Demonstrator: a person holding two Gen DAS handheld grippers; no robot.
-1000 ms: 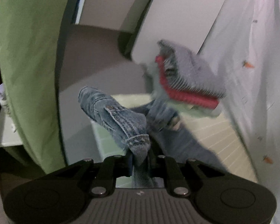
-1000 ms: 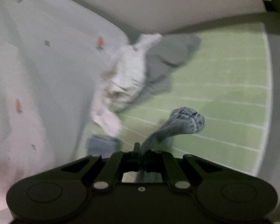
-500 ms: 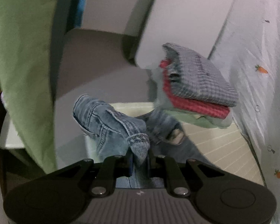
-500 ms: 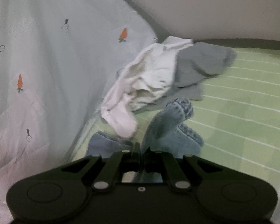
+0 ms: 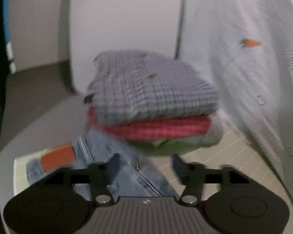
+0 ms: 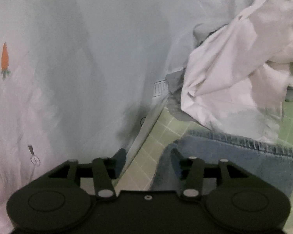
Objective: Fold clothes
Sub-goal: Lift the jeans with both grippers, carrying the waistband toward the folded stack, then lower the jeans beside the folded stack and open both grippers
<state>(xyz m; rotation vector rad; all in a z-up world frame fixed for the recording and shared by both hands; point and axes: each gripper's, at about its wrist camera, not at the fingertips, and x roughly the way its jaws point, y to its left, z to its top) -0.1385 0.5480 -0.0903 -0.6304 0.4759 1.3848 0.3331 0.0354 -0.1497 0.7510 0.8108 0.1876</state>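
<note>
Jeans: the blue denim jeans (image 5: 127, 167) lie on the green checked mat (image 5: 230, 156), near both grippers; in the left view they run under the left gripper (image 5: 144, 162) and end just short of the folded stack (image 5: 152, 105); in the right view their hem (image 6: 244, 142) lies just beside the white garment (image 6: 234, 74).
Left gripper: jaws opening, denim below and between the fingers, pads not pressing on it.
Right gripper: the right gripper (image 6: 147, 157) has its jaws opening, straddling the denim's left edge over bare mat; nothing pinched.
Risk, stack: a forward sweep of the left gripper could, I judge, nudge the checked, red and green layers askew, since the jeans end close against them.
Risk, fold: released denim may spring or slide, leaving edges uneven.
Risk, pile: the white garment overlaps the hem and could drag along.
Edges: carrot-print sheet (image 6: 68, 58) rises far and left of the right gripper.
Open room: bare mat right of the stack, and near right of the jeans.
</note>
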